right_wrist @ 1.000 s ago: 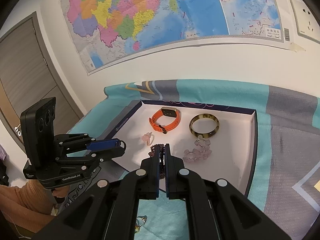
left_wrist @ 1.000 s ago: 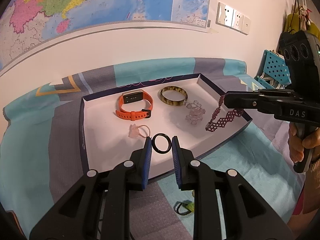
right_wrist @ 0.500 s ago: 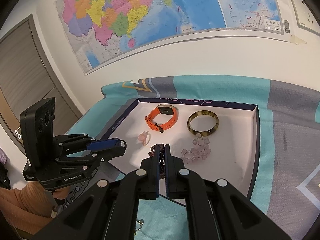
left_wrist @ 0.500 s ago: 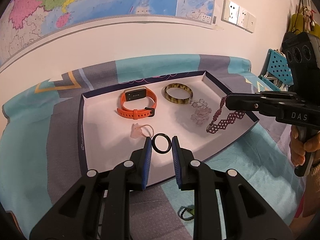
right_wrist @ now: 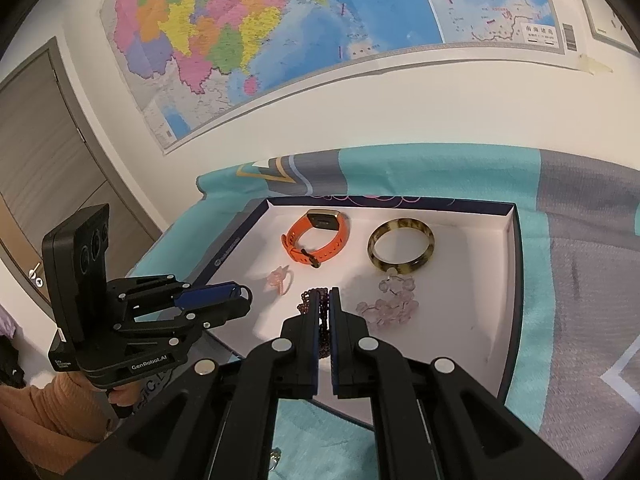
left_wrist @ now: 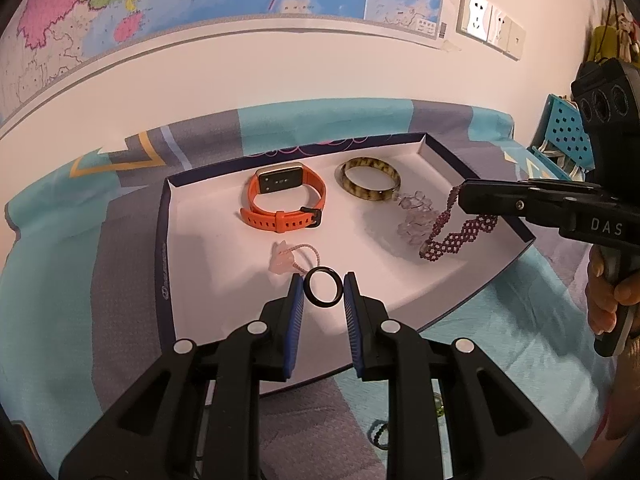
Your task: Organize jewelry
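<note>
A shallow white tray (left_wrist: 208,216) with a dark blue rim lies on the patterned cloth. My left gripper (left_wrist: 323,287) is shut on a black ring (left_wrist: 323,289), held above the tray's near side. My right gripper (right_wrist: 325,300) is shut on a dark red beaded bracelet (left_wrist: 460,232), which dangles over the tray's right part. In the tray lie an orange smartwatch (left_wrist: 286,202), a tortoiseshell bangle (left_wrist: 370,180), a pale pink crystal bracelet (left_wrist: 414,216) and a small pink charm bracelet (left_wrist: 292,258).
A green and dark bead piece (left_wrist: 380,434) lies on the cloth below the tray, near my left gripper's body. A wall with a map (right_wrist: 280,20) stands close behind. A blue perforated basket (left_wrist: 568,136) is at far right. A door (right_wrist: 40,140) is at left.
Both grippers have drifted only slightly over the tray, each keeping its hold. The red beaded bracelet swings a little under the right gripper.
</note>
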Demonstrator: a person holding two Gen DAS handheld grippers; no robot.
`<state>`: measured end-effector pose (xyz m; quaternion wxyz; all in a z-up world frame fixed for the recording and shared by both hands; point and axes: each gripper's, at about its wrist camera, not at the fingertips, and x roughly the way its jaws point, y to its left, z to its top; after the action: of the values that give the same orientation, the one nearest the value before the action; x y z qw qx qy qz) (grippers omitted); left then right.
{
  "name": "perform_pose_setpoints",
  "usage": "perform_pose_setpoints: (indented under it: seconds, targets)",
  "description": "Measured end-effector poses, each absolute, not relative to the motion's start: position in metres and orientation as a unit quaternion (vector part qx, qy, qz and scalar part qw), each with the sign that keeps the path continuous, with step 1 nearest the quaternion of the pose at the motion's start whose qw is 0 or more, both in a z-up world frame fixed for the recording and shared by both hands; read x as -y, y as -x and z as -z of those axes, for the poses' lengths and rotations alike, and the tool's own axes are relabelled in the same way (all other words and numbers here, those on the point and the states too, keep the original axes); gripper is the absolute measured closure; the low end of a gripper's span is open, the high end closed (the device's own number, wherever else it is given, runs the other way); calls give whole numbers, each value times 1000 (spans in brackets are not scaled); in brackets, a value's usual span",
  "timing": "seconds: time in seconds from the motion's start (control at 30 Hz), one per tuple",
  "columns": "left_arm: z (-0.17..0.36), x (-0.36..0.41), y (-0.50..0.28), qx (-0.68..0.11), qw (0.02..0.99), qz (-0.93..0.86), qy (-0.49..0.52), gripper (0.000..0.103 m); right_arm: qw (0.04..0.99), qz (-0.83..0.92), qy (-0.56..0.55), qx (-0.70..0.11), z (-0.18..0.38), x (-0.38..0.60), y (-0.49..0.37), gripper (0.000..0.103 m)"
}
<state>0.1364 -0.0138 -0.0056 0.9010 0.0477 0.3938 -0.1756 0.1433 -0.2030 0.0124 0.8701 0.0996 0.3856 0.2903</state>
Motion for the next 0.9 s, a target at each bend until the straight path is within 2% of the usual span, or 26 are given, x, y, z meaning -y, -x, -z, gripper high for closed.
perform_pose_setpoints:
  seconds: [0.9]
  targets:
    - [23, 20, -156, -424, 889, 162, -58, 82, 861, -263, -113, -420, 17, 205, -169, 100]
